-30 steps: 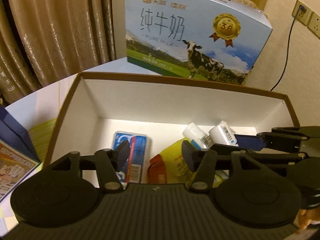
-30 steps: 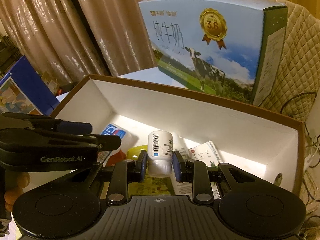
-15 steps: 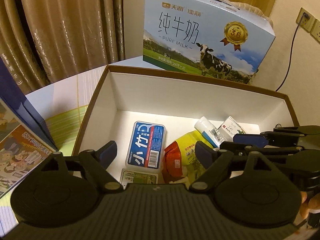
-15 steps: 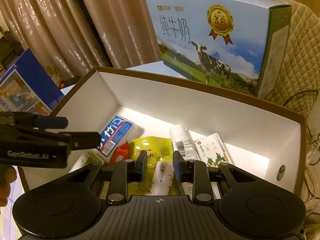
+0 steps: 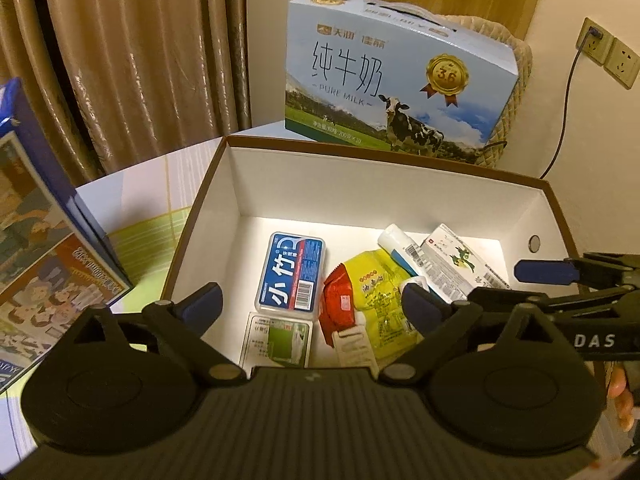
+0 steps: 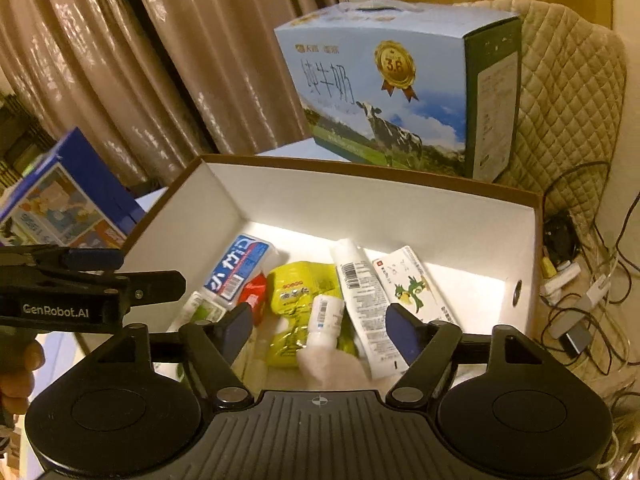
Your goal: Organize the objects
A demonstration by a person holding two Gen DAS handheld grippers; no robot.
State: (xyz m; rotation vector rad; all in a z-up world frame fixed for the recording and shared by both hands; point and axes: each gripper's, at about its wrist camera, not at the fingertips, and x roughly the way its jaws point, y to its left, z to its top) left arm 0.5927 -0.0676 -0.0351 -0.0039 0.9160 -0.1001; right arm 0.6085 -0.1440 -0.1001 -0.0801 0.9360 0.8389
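Now both your left tongs and right tongs hover apart and empty over the box. Inside, a small vial lies on a yellow pouch: probably light, rigid, smooth and cylindrical, so grip across its middle. Crinkly pouches would likely deform.

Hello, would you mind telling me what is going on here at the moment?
A person is sorting small items into a white cardboard box using two handheld grippers. The left gripper and the right gripper both hover open above the box, holding nothing. A small white bottle lies on a yellow packet, beside a blue case and a white tube.
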